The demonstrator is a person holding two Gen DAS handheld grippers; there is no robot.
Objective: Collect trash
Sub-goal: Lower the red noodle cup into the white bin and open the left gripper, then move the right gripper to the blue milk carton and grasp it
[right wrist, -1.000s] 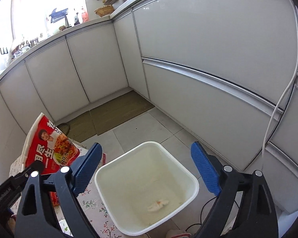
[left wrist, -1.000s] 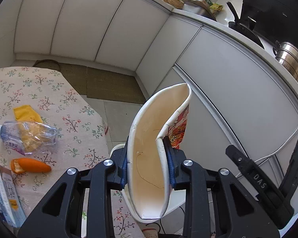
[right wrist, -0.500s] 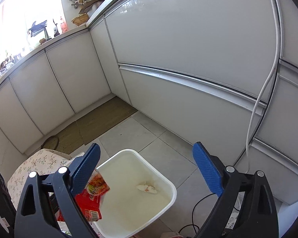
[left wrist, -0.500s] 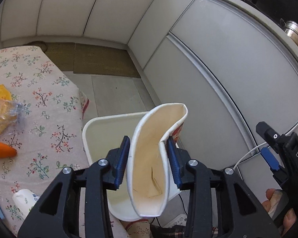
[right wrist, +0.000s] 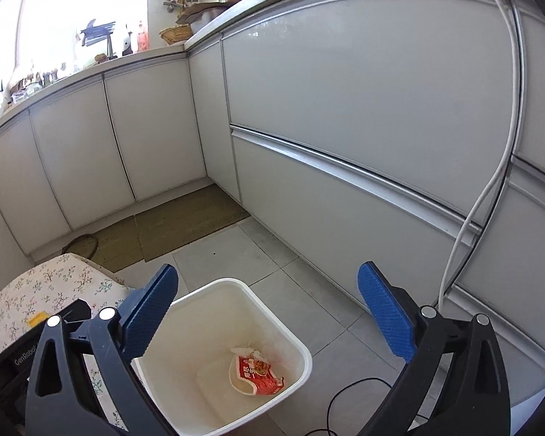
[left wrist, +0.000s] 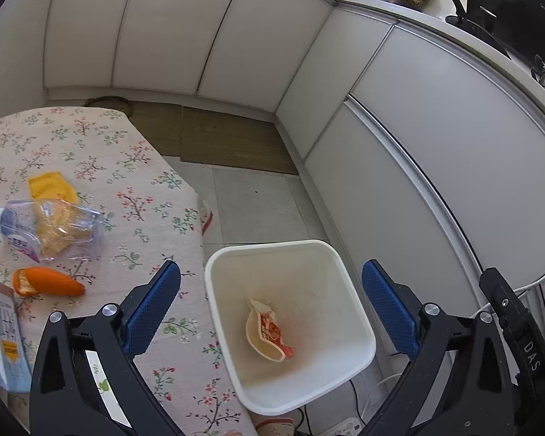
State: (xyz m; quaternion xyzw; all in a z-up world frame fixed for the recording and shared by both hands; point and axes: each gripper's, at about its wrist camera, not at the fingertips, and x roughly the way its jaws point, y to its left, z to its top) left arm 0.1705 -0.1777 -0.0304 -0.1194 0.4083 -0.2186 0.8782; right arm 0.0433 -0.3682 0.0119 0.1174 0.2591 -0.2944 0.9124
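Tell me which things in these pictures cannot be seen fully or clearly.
- Carton, left wrist view: cut off by the frame edge and the left gripper.
- Crushed noodle cup in the bin: print too small to read.
- Countertop items, right wrist view: small, washed out by window glare.

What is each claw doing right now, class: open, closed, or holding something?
Left claw: open, holding nothing; the noodle cup lies in the bin.
Right claw: open, holding nothing.
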